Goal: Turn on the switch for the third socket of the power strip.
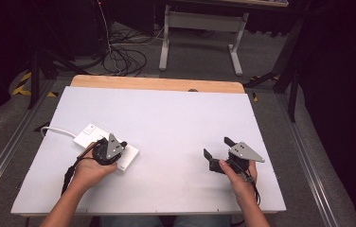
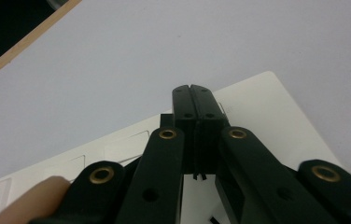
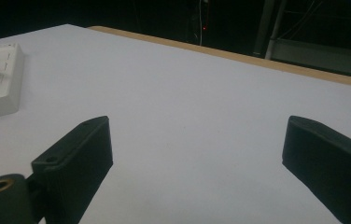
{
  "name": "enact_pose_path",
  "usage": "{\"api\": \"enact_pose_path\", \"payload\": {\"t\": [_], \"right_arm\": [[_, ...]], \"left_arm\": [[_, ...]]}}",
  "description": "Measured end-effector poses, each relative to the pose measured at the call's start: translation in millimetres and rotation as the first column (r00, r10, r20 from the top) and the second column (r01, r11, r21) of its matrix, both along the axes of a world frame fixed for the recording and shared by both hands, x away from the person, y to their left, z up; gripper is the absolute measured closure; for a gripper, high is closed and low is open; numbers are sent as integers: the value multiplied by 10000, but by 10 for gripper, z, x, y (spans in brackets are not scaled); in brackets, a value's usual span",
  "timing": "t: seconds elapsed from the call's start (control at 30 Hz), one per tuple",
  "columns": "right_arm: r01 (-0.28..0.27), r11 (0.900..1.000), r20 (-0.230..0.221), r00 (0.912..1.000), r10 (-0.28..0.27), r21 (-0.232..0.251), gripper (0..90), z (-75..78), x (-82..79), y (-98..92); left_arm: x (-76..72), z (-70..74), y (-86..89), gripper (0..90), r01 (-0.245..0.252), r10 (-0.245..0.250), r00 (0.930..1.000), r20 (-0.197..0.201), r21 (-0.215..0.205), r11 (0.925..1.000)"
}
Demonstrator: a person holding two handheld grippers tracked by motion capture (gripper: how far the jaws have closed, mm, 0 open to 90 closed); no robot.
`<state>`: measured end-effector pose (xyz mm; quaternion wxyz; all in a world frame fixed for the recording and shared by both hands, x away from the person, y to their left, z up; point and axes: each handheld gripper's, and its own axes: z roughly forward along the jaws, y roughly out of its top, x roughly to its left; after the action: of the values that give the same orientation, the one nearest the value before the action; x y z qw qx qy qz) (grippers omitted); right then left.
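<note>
- The power strip (image 1: 105, 145) lies left of the right gripper (image 1: 217, 150), whose jaws are wide apart.
- The left gripper (image 2: 193, 100), jaws together and empty, rests over the strip; pressing down could skid it.

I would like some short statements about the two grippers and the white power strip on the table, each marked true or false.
1. The left gripper has its jaws closed together above the white power strip. True.
2. The right gripper is closed on a cable. False: its jaws stand wide apart with only bare table between them.
3. The power strip lies on the person's left side of the table. True.
4. A white cord leaves the power strip toward the table's left edge. True.
5. The right gripper rests on the power strip. False: it is far from it, at the right.
</note>
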<state>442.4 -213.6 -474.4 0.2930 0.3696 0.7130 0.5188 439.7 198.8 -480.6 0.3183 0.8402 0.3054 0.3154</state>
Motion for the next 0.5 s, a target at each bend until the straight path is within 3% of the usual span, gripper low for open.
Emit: {"api": "enact_pose_path", "payload": {"t": [0.5], "right_arm": [[-43,10000,-14,10000,43,-87,88,-4,4,13]], "left_arm": [[5,-8,-2,898,17,-18,9999,128,50,10000]]}}
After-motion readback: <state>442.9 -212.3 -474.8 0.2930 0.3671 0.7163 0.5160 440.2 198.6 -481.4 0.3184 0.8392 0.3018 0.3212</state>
